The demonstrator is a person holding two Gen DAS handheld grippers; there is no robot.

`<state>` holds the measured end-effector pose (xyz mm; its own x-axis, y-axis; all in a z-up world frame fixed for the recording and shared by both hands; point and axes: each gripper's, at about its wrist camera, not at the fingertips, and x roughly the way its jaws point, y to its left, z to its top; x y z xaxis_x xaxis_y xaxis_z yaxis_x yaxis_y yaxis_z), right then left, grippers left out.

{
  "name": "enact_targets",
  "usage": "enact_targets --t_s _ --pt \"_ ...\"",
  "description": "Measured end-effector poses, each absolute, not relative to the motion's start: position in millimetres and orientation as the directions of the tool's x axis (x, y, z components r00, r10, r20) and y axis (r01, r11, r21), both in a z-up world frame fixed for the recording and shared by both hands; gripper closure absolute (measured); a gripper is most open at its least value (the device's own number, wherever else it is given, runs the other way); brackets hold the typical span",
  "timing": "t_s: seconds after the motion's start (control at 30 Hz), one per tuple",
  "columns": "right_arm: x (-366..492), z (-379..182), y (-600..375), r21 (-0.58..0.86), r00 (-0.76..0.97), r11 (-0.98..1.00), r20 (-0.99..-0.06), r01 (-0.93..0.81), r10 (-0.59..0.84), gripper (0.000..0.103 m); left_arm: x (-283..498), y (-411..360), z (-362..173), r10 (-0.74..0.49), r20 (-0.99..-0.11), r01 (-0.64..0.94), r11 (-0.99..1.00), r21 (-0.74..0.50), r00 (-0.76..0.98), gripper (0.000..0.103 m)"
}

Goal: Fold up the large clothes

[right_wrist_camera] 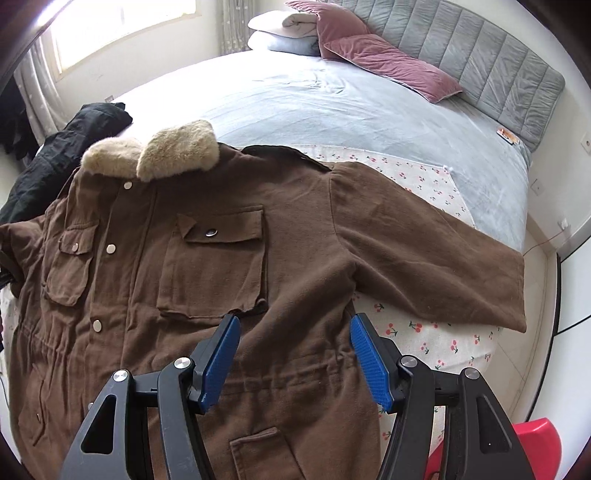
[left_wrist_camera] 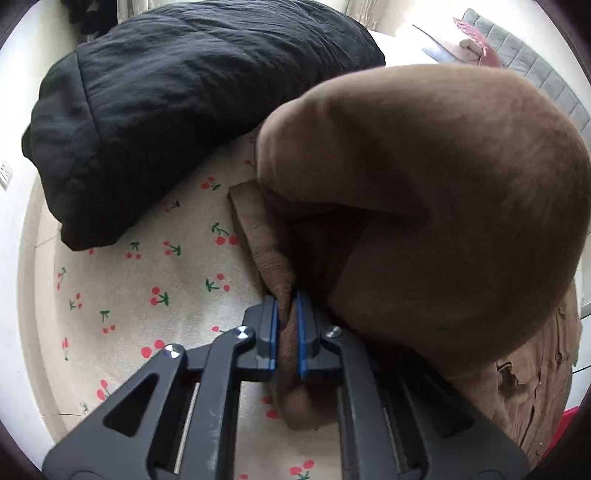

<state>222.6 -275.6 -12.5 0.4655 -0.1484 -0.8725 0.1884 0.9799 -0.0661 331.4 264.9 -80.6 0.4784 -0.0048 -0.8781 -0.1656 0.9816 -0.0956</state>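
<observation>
coats: one brown coat (right_wrist_camera: 207,266) lay front-up on the cherry-print sheet (right_wrist_camera: 436,332); one black garment (left_wrist_camera: 177,110) was bunched beyond it.
coat details: one fur collar (right_wrist_camera: 155,151), two flapped chest pockets, one sleeve (right_wrist_camera: 424,251) stretched flat.
pillows: two mauve cushions (right_wrist_camera: 369,55) and two pale pillows (right_wrist_camera: 280,29) lay at the headboard.
left gripper (left_wrist_camera: 291,295): jaws were clenched on a fold of the brown coat's edge; cloth was pinched between the blue pads (left_wrist_camera: 304,332), the rest bulging up just past the tips.
right gripper (right_wrist_camera: 295,321): jaws stood released, nothing between them; the coat's waist lay under the gap, the sleeve off past the outer jaw.
</observation>
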Motion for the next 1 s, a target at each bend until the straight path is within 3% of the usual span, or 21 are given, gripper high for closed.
enact_targets --t_s 0.2,0.4,0.53,0.57,0.6,0.67,0.8,1.0 --pt "230 -11 -266 -0.114 0.46 0.981 -0.871 0.156 -0.174 0.04 309 258 36 0.211 -0.692 -0.151 0.978 0.147 0.691 0.095" --pt "251 -10 -266 -0.068 0.48 0.984 -0.866 0.167 -0.141 0.04 306 323 109 0.549 -0.516 -0.4 0.835 0.378 0.657 0.094" --pt "274 -9 -263 -0.039 0.484 0.987 -0.868 0.155 -0.11 0.04 320 352 98 0.759 -0.469 -0.513 0.651 0.559 0.452 0.082" --pt "282 -8 -261 -0.032 0.484 0.988 -0.869 0.15 -0.102 0.04 324 350 97 0.779 -0.446 -0.52 0.627 0.581 0.44 0.07" --pt "290 -6 -259 -0.029 0.487 0.989 -0.868 0.143 -0.096 0.04 325 343 97 0.763 -0.453 -0.504 0.645 0.574 0.46 0.05" --pt "310 0 -251 -0.028 0.496 0.992 -0.864 0.127 -0.088 0.04 341 318 99 0.67 -0.513 -0.435 0.74 0.513 0.536 0.033" --pt "357 14 -227 -0.006 0.529 0.997 -0.848 0.08 -0.047 0.04 381 235 93 0.472 -0.633 -0.232 0.874 0.426 0.614 0.033" --pt "433 16 -176 -0.024 0.57 0.999 -0.822 -0.046 0.006 0.04 451 82 70 0.197 -0.721 0.065 0.946 0.318 0.664 0.033"
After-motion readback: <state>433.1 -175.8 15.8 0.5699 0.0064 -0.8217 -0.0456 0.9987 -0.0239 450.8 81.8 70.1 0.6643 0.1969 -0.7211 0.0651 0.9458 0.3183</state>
